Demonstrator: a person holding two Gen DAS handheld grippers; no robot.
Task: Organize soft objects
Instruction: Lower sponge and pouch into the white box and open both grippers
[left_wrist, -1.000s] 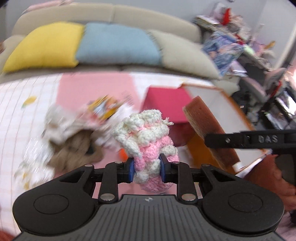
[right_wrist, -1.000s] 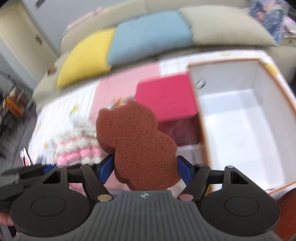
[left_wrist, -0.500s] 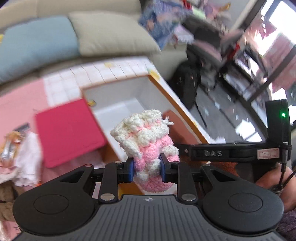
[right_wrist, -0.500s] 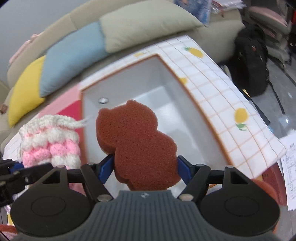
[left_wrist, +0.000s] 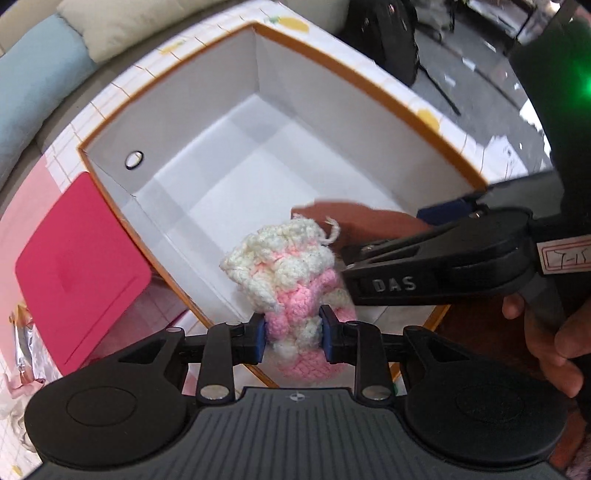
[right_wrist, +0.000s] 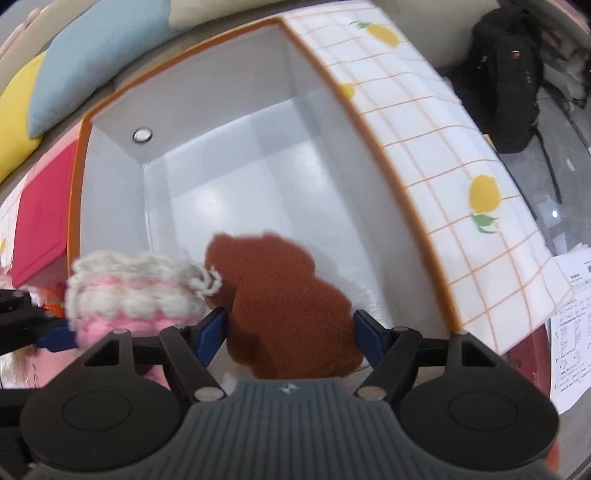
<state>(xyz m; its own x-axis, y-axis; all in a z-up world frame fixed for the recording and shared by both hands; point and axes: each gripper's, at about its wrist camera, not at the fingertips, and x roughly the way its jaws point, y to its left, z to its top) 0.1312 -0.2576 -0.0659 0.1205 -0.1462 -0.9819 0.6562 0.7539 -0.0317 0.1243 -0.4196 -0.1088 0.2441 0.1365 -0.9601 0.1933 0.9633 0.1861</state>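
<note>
Jaws of the left gripper have just been opening a little, yet the blue pads still press the pink-and-white knit between them. Jaws of the right gripper stand wide, closed on the brown sponge, which fills the gap pad to pad. Both items hang side by side over the near end of the box, its white floor bare.

Judgement: the step in hand is the drop into the box. Best done by lowering each item well inside the walls before release, and letting go one at a time; knit and sponge are touching or nearly so, and a loose yarn end may snag.

Surface: the box sits on a white grid-print cloth with lemons. A red pad lies just beside the box. Room: sofa cushions behind; a black backpack on the floor; papers at the right edge.
</note>
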